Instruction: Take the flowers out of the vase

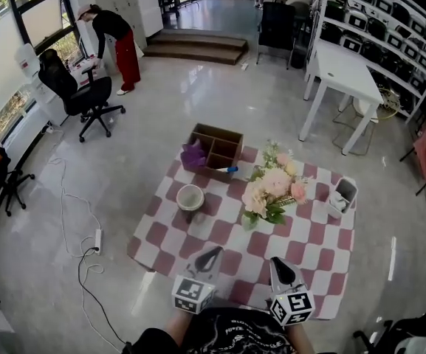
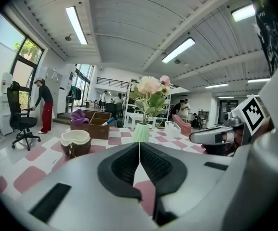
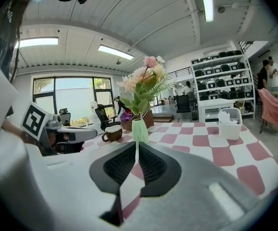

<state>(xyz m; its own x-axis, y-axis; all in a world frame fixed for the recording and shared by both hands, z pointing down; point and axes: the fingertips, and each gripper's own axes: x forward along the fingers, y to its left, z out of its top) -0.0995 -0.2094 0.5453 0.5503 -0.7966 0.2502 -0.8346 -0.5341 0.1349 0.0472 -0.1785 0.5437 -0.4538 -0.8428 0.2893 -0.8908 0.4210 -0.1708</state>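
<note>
A bunch of pale pink and cream flowers [image 1: 273,185] stands upright in a small light-green vase [image 1: 250,220] near the middle of the pink-and-white checked cloth [image 1: 312,249]. My left gripper [image 1: 213,252] and right gripper [image 1: 277,261] hover side by side over the near edge of the cloth, both short of the vase and apart from it. Both are shut with nothing between the jaws. The left gripper view has the vase [image 2: 140,133] and flowers [image 2: 150,88] straight ahead past the left gripper [image 2: 139,146]. In the right gripper view the vase [image 3: 139,130] stands just beyond the right gripper [image 3: 137,146].
A coconut-shell bowl [image 1: 190,196] sits left of the vase. Behind it is a wooden divided box [image 1: 218,148] holding a purple cloth [image 1: 193,155]. A white container [image 1: 343,195] stands at the cloth's right. A power cable [image 1: 94,245] trails on the floor at left. A person [image 1: 113,43] stands far back.
</note>
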